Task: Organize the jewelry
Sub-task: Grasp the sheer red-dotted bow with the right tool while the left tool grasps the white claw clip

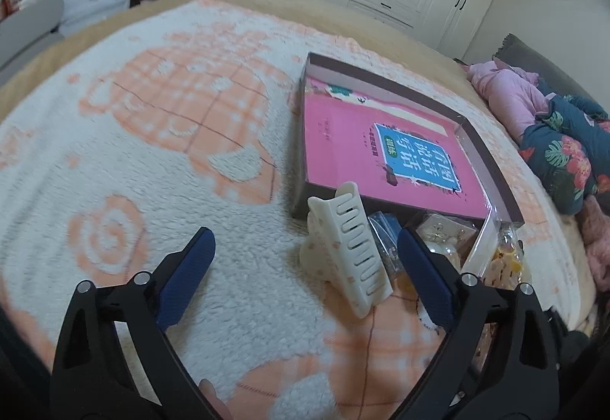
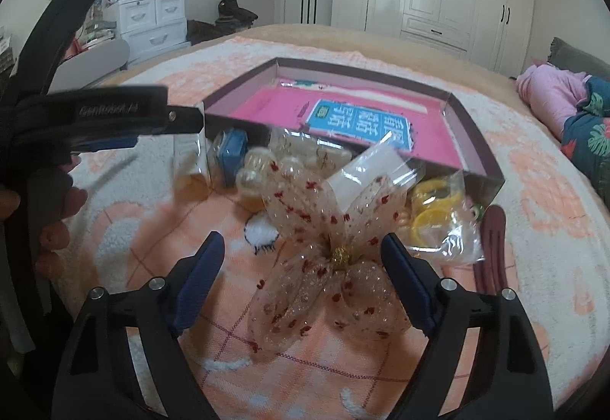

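Two grippers, the left gripper (image 1: 305, 267) gaping around the cream hair claw (image 1: 345, 248) and the right gripper (image 2: 301, 281) gaping around the spotted bow (image 2: 328, 241), grip nothing just before the box (image 1: 492, 161); closing seems next.

Left tool (image 1: 307, 260) open; cream hair claw (image 1: 347, 252) between pads, untouched.

black frames, ribbed blue pads (image 1: 188, 279)
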Demonstrator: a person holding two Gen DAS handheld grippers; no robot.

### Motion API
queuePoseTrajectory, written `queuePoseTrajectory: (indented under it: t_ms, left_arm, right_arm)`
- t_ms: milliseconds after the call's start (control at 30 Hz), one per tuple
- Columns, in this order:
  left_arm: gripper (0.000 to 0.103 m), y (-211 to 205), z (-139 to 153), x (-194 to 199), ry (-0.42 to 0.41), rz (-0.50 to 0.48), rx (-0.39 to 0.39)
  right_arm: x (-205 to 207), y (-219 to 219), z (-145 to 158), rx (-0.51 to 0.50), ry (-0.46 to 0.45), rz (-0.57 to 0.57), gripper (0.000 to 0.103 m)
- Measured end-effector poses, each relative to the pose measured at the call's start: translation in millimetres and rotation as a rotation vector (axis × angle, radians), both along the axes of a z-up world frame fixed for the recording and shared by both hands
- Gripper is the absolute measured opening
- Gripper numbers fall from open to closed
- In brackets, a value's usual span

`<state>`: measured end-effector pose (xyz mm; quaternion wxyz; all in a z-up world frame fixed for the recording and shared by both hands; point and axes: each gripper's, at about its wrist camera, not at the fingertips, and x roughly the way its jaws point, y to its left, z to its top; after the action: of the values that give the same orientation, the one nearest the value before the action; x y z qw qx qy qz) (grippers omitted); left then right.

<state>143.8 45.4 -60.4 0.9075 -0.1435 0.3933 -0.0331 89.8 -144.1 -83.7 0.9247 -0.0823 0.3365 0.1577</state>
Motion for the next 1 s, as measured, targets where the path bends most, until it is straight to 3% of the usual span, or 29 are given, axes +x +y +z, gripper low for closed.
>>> queuePoseTrajectory:
  t_ms: [200,300,333,400,467,700,1000]
  left_arm:
    - [0.077,2.3,-12.4,11.6,0.04,-0.004,-0.067]
    - [0.066,2.6,-13.3,13.1,0.032,-0.023,-0.095]
    - [0.064,1.8,-13.6,12.8,0.031,-0.03,-0.103]
    - [0.044,0.9,-13.1,11.8,0.023,-0.049,-0.116]
    - [0.035,0.5,-12.2,11.2,0.015,-0.07,-0.147]
    - [0.032,-4.9,-2.9,3.4,-0.022,-0.096,-0.106]
    - [0.031,-2.2,22.8,-11.5,-0.119,-0.094,-0.082]
  right_arm:
    - [1.0,-7.7,-8.5,-0.009,0.015,-0.01,0.058]
    - [1.4,-10.5,-7.0,-0.006,0.003,-0.008,0.038]
    - [1.4,-11.5,-6.2,-0.003,0.0,-0.006,0.036]
    - [-0.6,-13.3,-4.4,0.007,-0.008,0.001,0.031]
    - [-4.7,-14.0,-2.2,0.017,-0.019,0.014,0.029]
    - [-18.6,-13.0,8.7,0.043,-0.066,0.064,0.021]
    - [-27.7,-17.2,25.9,0.059,-0.136,0.077,0.019]
